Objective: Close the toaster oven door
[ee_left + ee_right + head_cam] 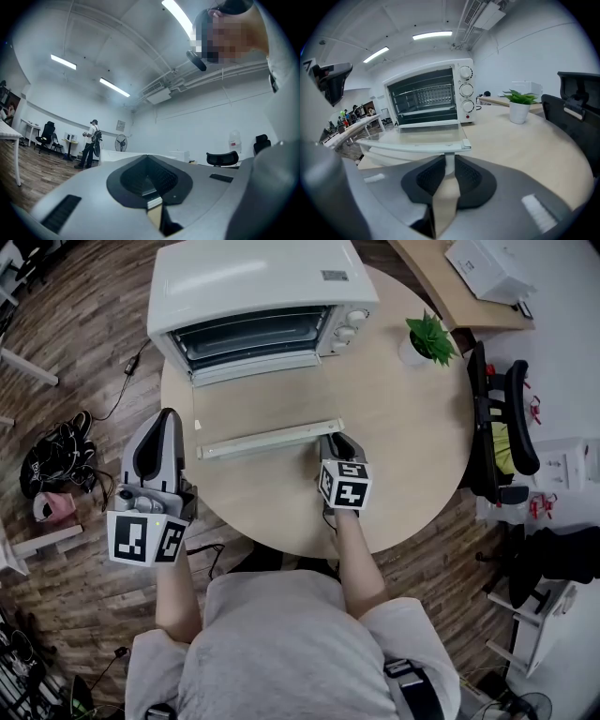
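Note:
The white toaster oven [253, 277] stands at the back of the round table [412, 446] with its glass door [417, 136] folded down flat. The door's white handle bar [267, 440] runs along its front edge. My right gripper [335, 439] is at the bar's right end, and in the right gripper view [449, 161] its pads are closed against the handle's white end post. My left gripper [169, 416] hangs off the table's left edge, away from the oven. It points up into the room [148, 159], its jaws together with nothing in them.
A small potted plant [429, 338] sits at the table's right rim, right of the oven's knobs [466, 89]. A black chair [502, 427] stands beyond the right edge. Shoes [56, 460] and a cable lie on the wood floor at the left. A person [90, 143] stands far off.

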`<state>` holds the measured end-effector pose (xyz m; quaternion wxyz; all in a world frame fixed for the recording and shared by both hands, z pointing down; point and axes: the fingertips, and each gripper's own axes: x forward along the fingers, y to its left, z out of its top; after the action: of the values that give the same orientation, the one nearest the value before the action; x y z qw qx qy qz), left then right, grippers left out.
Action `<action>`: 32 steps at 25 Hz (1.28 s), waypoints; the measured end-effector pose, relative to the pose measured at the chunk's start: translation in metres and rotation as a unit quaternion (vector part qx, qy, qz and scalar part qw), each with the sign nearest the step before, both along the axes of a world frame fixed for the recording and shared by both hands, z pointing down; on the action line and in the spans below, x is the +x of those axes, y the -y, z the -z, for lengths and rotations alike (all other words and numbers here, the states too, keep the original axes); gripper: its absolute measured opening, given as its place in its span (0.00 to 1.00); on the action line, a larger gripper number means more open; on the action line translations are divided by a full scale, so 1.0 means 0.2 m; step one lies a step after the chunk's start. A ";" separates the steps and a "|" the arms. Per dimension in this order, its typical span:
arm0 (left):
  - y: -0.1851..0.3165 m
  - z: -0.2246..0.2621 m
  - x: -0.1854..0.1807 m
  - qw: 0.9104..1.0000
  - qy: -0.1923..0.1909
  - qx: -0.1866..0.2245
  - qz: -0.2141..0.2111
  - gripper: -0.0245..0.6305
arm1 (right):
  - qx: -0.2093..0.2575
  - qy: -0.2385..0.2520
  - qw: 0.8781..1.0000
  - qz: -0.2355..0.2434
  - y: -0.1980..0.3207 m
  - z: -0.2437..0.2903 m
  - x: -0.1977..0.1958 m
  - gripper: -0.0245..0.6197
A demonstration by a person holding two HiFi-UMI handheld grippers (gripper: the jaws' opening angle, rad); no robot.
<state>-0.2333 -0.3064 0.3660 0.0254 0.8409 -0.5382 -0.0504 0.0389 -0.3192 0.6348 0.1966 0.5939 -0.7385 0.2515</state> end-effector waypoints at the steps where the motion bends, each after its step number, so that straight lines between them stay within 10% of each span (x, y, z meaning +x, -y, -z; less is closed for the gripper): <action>1: 0.00 0.01 0.00 1.000 -0.001 0.001 0.000 0.05 | 0.004 0.001 1.000 0.000 0.00 0.03 0.00 0.15; 32: -0.06 0.11 -0.13 0.999 -0.020 0.027 0.035 0.05 | 0.113 0.013 0.994 0.005 0.39 0.75 -0.05 0.14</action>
<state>-0.2587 -0.2945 0.3444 0.0122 0.8208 -0.5650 -0.0826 0.0291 -0.3979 0.4843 0.1197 0.6055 -0.7675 0.1733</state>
